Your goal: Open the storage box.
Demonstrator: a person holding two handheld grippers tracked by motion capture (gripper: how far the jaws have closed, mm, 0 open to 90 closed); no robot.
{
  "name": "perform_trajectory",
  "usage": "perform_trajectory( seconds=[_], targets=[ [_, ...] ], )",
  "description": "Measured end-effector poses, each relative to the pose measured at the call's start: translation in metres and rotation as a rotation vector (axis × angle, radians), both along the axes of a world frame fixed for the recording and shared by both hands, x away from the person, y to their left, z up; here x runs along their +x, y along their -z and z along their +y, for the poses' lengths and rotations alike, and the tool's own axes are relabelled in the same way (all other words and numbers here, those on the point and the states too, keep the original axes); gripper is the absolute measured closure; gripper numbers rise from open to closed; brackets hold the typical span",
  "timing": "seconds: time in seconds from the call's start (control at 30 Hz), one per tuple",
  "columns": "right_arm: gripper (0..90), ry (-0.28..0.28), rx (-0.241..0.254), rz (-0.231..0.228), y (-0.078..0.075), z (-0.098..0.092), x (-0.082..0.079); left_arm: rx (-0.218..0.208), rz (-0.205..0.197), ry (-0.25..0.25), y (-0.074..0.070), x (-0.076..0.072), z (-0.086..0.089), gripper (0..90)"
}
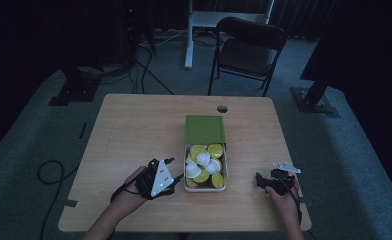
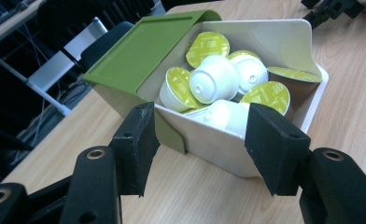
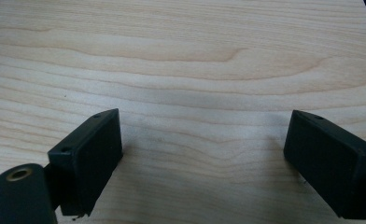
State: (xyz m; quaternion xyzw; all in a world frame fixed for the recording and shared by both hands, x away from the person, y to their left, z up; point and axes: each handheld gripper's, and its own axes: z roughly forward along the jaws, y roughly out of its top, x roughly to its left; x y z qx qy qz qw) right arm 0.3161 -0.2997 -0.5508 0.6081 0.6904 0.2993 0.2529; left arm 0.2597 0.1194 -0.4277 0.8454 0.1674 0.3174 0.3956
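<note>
High view, box (image 1: pixel 205 187) mid-table, bare table (image 1: pixel 134 125) around

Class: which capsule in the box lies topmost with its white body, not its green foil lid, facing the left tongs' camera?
The white capsule in the middle of the box: its rounded body shows on top, while neighbours turn green lids outward.

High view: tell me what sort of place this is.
Probably a dim lab or studio set up for recording, not a home: a bare wooden table on grey carpet, a folding chair behind it, cables trailing over the floor.
</note>
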Motion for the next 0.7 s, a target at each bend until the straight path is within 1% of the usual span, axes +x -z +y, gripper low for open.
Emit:
perform_trajectory(
  seconds=[0.03,0.1,0.13,0.17,0.2,0.23,0.33,0.43,0.5,0.57,0.67,0.7],
  targets=[
    [10.8,0.0,0.0,0.0,0.0,0.0,0.0,-0.002,0.006,-0.002,0.0,0.0,0.002,40.7],
    [10.8,0.0,0.0,0.0,0.0,0.0,0.0,-0.009,0.012,-0.006,0.002,0.001,0.006,40.1],
    [10.8,0.0,0.0,0.0,0.0,0.0,0.0,-0.013,0.015,-0.009,0.003,0.002,0.009,37.4],
    [10.8,0.0,0.0,0.0,0.0,0.0,0.0,-0.018,0.021,-0.015,0.004,0.002,0.011,37.4],
    [10.8,0.0,0.0,0.0,0.0,0.0,0.0,-0.036,0.04,-0.016,0.006,0.005,0.017,35.4],
    [10.8,0.0,0.0,0.0,0.0,0.0,0.0,-0.036,0.04,-0.016,0.006,0.005,0.017,34.8],
    [10.8,0.0,0.0,0.0,0.0,0.0,0.0,-0.064,0.059,-0.024,0.009,0.007,0.026,34.8],
    [10.8,0.0,0.0,0.0,0.0,0.0,0.0,-0.081,0.076,-0.034,0.013,0.009,0.034,33.3],
    [10.8,0.0,0.0,0.0,0.0,0.0,0.0,-0.089,0.084,-0.044,0.016,0.011,0.04,33.0],
    [10.8,0.0,0.0,0.0,0.0,0.0,0.0,-0.09,0.094,-0.053,0.02,0.013,0.044,30.1],
    [10.8,0.0,0.0,0.0,0.0,0.0,0.0,-0.105,0.102,-0.065,0.026,0.015,0.051,30.1],
    [10.8,0.0,0.0,0.0,0.0,0.0,0.0,-0.112,0.116,-0.069,0.028,0.016,0.053,30.0]
  ],
)
